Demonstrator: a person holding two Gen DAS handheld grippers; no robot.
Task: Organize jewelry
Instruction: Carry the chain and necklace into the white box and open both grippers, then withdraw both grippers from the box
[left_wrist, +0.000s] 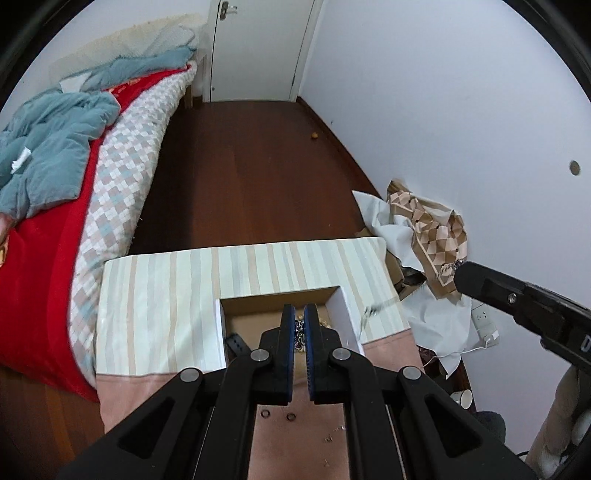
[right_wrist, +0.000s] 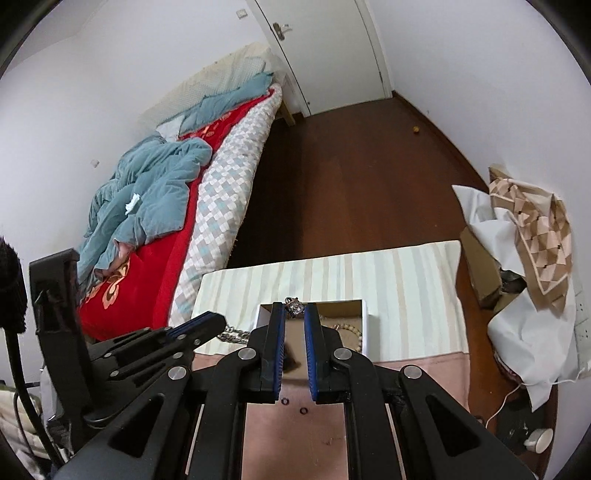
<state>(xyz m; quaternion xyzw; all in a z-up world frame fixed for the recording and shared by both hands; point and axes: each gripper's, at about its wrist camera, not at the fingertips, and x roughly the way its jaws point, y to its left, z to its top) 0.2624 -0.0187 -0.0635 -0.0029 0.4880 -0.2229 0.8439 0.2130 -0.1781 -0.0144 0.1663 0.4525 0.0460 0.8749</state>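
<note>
A white-walled cardboard box (left_wrist: 347, 306) (right_wrist: 364, 325) stands on the cloth-covered table. My left gripper (left_wrist: 300, 314) is shut on a dark silver chain (left_wrist: 299, 332) that hangs over the box; the chain also shows in the right wrist view (right_wrist: 232, 336). My right gripper (right_wrist: 294, 309) is shut on a small silver sparkling piece (right_wrist: 294, 306) above the box's near-left rim; in the left wrist view the gripper (left_wrist: 461, 267) is off to the right. A gold bead chain (right_wrist: 345, 328) lies inside the box. Two small dark rings (left_wrist: 277, 415) (right_wrist: 293, 405) lie on the pink cloth.
The table cloth is striped (left_wrist: 166, 288) at the far part and pink (right_wrist: 295, 435) near me. A bed (left_wrist: 92, 184) with red and blue bedding stands left. Crumpled fabric and boxes (left_wrist: 424, 229) pile at the right wall. Wooden floor and a white door (left_wrist: 258, 48) lie beyond.
</note>
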